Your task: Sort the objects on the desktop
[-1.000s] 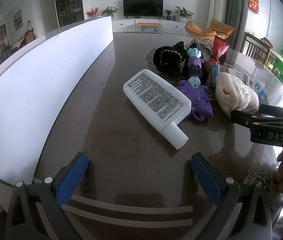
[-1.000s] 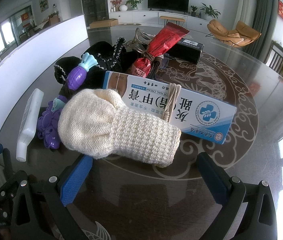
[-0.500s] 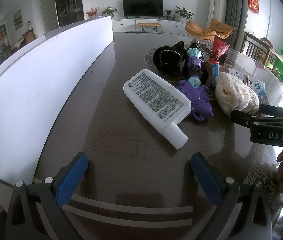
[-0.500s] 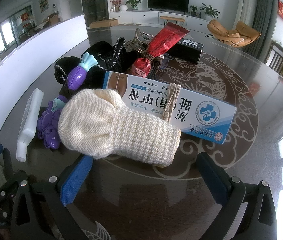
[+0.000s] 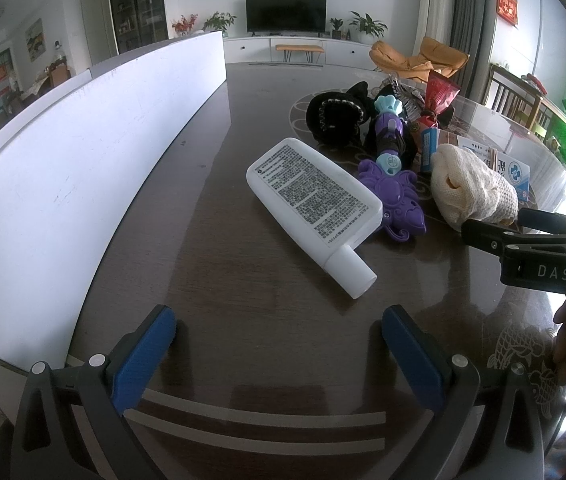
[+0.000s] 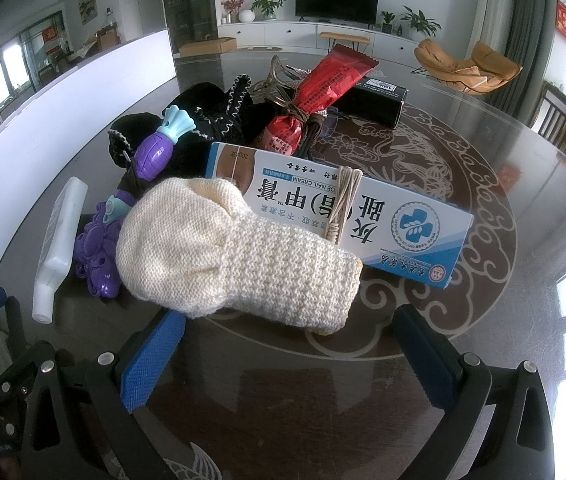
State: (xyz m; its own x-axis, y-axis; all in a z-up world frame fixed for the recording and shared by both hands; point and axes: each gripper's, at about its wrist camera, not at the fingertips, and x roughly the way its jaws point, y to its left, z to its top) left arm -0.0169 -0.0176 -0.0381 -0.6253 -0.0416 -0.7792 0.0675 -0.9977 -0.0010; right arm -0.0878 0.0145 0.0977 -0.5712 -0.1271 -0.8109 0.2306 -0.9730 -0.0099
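A pile of objects lies on the dark table. A white flat bottle (image 5: 315, 200) lies on its side, cap toward me, a short way ahead of my left gripper (image 5: 279, 344), which is open and empty. A cream knitted pouch (image 6: 235, 256) lies just ahead of my right gripper (image 6: 291, 356), also open and empty. Behind the pouch is a blue-and-white cream box (image 6: 347, 208) with a string tied around it. A purple toy (image 5: 391, 168) lies between bottle and pouch. Behind are a black knitted item (image 6: 211, 120), a red snack packet (image 6: 331, 80) and a black box (image 6: 375, 98).
A long white board (image 5: 83, 152) stands along the table's left side. The table (image 6: 483, 288) is round with a pale dragon pattern under glass. The right gripper's body (image 5: 543, 248) shows at the right of the left wrist view. Chairs stand beyond the far right edge.
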